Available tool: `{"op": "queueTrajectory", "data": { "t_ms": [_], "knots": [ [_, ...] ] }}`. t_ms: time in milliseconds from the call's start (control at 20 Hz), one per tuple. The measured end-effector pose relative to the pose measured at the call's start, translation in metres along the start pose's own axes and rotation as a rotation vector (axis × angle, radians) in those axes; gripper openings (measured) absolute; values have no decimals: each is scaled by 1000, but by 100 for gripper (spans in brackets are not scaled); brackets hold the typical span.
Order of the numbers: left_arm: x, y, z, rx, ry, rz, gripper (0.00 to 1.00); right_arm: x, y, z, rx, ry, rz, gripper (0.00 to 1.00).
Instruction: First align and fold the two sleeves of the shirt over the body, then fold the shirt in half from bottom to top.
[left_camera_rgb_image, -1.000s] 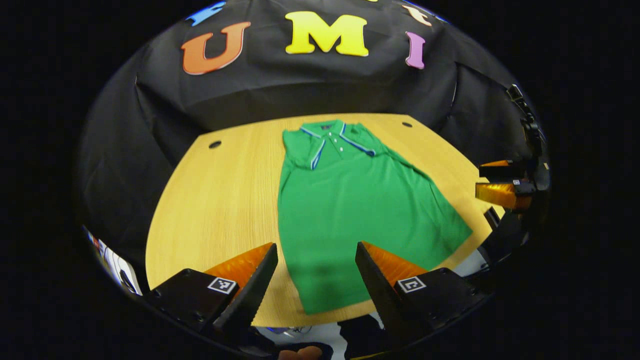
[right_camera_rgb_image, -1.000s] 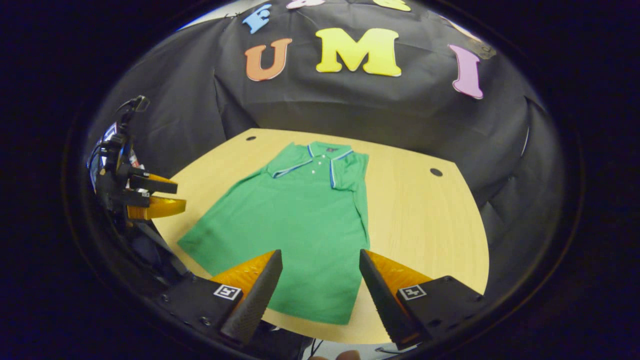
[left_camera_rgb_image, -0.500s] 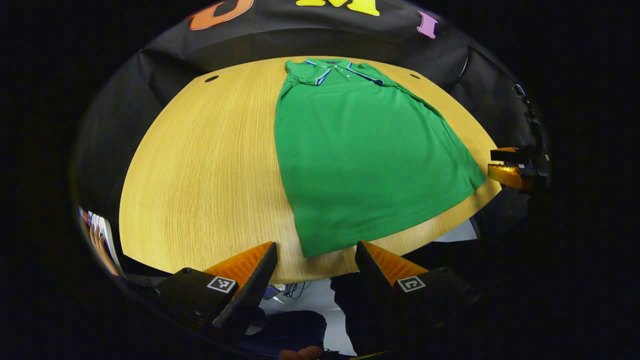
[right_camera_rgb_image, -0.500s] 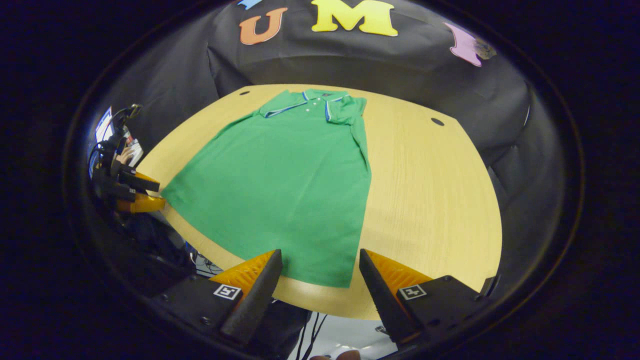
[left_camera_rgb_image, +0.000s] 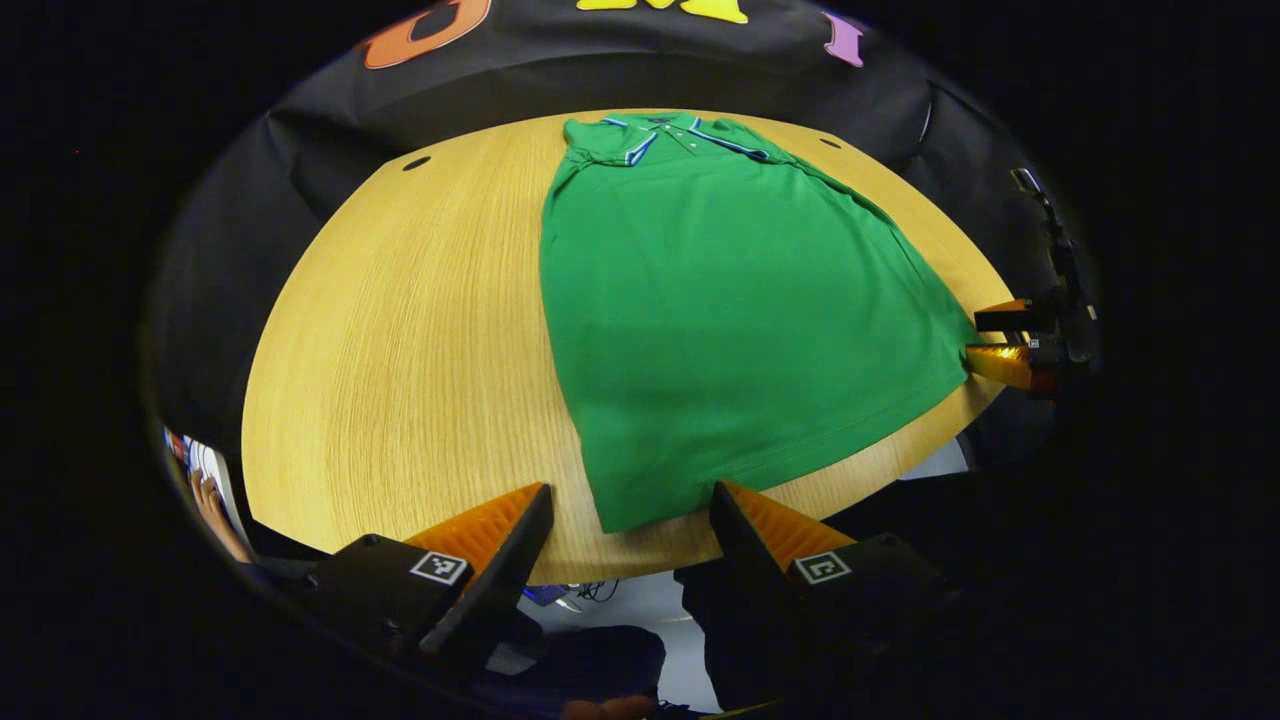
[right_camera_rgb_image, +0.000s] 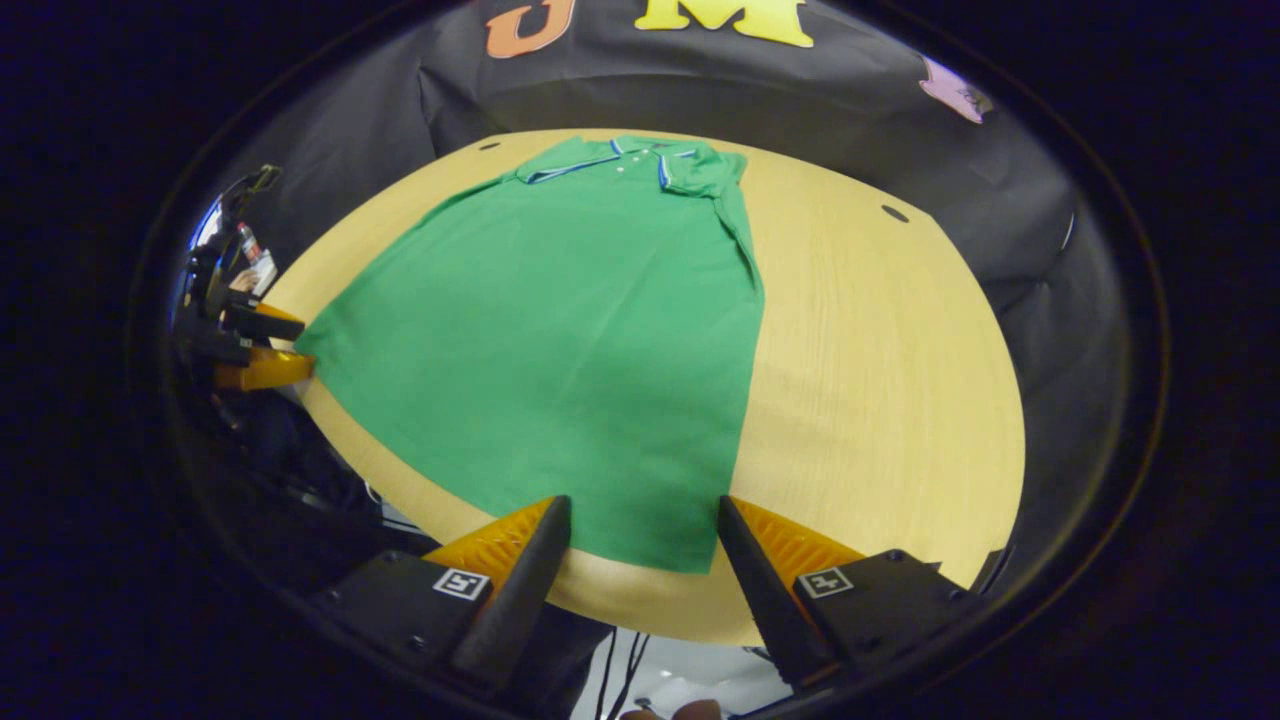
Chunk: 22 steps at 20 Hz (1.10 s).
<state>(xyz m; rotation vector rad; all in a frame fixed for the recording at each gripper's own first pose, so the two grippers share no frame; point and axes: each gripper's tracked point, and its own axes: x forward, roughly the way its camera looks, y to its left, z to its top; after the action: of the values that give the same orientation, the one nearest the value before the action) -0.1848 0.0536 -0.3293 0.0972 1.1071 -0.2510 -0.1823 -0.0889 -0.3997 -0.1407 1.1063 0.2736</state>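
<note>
Black cloth walled the booth behind a wooden worktop (left_camera_rgb_image: 400, 330), where the green shirt (left_camera_rgb_image: 730, 310) lay flat, collar toward the wall, sleeves already folded in. Within the last second both tongs had drawn back from above the body to the hem: the left tongs (left_camera_rgb_image: 630, 530) at its left corner, the right tongs (right_camera_rgb_image: 640, 540) at its right corner, each apart and holding nothing. Judged from this, the bottom-to-top fold was about to start.

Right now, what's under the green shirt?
The green shirt lies flat on the wooden table, whose bare top shows around it. Anything between cloth and tabletop is covered.
</note>
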Motion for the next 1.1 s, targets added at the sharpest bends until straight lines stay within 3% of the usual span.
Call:
{"op": "queueTrajectory", "data": {
  "t_ms": [200,300,400,450,500,600,650,1100],
  "knots": [
    [2,-6,1,-6,-2,-1,100,1,1,-1,-11,7,15,96],
    [3,-9,2,0,-11,-1,97,0,8,1,-34,14,33,87],
    [5,-7,7,-19,-27,7,50,-1,15,5,-60,25,60,60],
    [8,-5,8,-35,-26,7,27,-1,15,3,-57,33,57,36],
    [8,-3,8,-60,-27,1,17,2,15,4,-50,39,60,12],
    [9,-3,8,-105,-26,-27,6,4,15,11,4,42,80,9],
    [9,-4,8,-113,-17,-38,5,3,16,8,31,47,91,0],
    [-20,-13,47,-96,-111,-105,4,-16,12,47,85,-17,137,2]
  ]
}}
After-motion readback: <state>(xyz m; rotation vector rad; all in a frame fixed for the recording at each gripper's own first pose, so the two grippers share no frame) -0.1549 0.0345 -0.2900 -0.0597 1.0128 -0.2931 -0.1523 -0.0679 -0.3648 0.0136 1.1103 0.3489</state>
